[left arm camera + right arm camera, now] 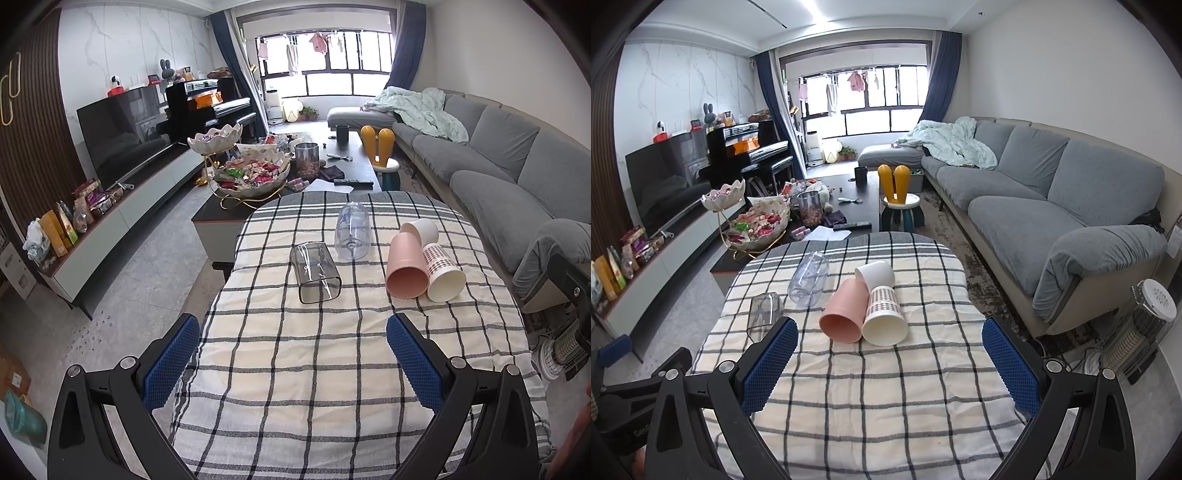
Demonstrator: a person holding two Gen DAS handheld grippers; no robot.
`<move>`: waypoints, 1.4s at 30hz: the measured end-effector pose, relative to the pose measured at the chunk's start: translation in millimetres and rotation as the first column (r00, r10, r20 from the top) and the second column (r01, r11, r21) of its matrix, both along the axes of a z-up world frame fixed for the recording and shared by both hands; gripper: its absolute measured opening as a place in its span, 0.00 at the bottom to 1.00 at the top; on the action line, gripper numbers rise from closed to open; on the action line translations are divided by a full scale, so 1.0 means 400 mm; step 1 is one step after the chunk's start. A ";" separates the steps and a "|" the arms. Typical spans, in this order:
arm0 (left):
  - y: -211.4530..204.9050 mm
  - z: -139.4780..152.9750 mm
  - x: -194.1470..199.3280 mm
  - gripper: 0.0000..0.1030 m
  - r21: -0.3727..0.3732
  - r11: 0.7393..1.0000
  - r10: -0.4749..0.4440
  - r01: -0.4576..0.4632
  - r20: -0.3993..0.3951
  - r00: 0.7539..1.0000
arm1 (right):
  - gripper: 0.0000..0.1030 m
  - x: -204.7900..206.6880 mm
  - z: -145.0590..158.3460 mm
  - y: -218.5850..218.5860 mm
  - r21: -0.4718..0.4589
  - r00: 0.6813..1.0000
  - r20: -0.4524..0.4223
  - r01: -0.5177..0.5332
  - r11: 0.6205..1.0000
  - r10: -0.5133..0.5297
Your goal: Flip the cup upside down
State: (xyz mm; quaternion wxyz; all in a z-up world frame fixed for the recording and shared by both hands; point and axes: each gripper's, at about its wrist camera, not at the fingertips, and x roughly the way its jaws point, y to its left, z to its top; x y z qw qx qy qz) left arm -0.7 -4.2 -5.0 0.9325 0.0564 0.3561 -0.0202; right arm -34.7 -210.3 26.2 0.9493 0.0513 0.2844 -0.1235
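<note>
Several cups lie on their sides on the checked tablecloth [295, 369]. A clear square cup [316, 273] lies with its mouth toward me, a clear rounded cup [351, 230] behind it. A pink cup [405, 272], a patterned cup [443, 275] and a white cup [421, 229] lie together at the right. They also show in the right wrist view: square cup [762, 312], rounded cup [809, 278], pink cup [844, 314], patterned cup [884, 315], white cup [875, 275]. My left gripper [293, 363] is open and empty, short of the cups. My right gripper [890, 369] is open and empty, just short of the pink and patterned cups.
A dark coffee table [354, 162] with a tiered snack bowl [251, 173] and a jar stands beyond the table. A grey sofa [1052, 206] runs along the right. A heater [1141, 328] stands on the floor at right. A TV unit [122, 147] lines the left wall.
</note>
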 end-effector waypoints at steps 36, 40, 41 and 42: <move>0.132 -0.006 0.128 1.00 -0.019 0.997 0.078 -0.078 0.015 0.997 | 0.98 0.162 -0.021 0.116 -0.013 0.996 -0.047 -0.078 0.997 0.077; 0.156 -0.014 0.177 1.00 -0.023 0.996 0.084 -0.084 0.013 0.996 | 0.98 0.217 -0.026 0.136 -0.013 0.995 -0.058 -0.086 0.996 0.085; 0.161 -0.016 0.193 1.00 -0.022 0.996 0.083 -0.083 0.015 0.996 | 0.98 0.233 -0.028 0.138 -0.009 0.994 -0.062 -0.085 0.996 0.085; 0.164 -0.018 0.203 1.00 -0.022 0.997 0.080 -0.080 0.016 0.997 | 0.98 0.249 -0.031 0.141 -0.003 0.994 -0.068 -0.086 0.996 0.085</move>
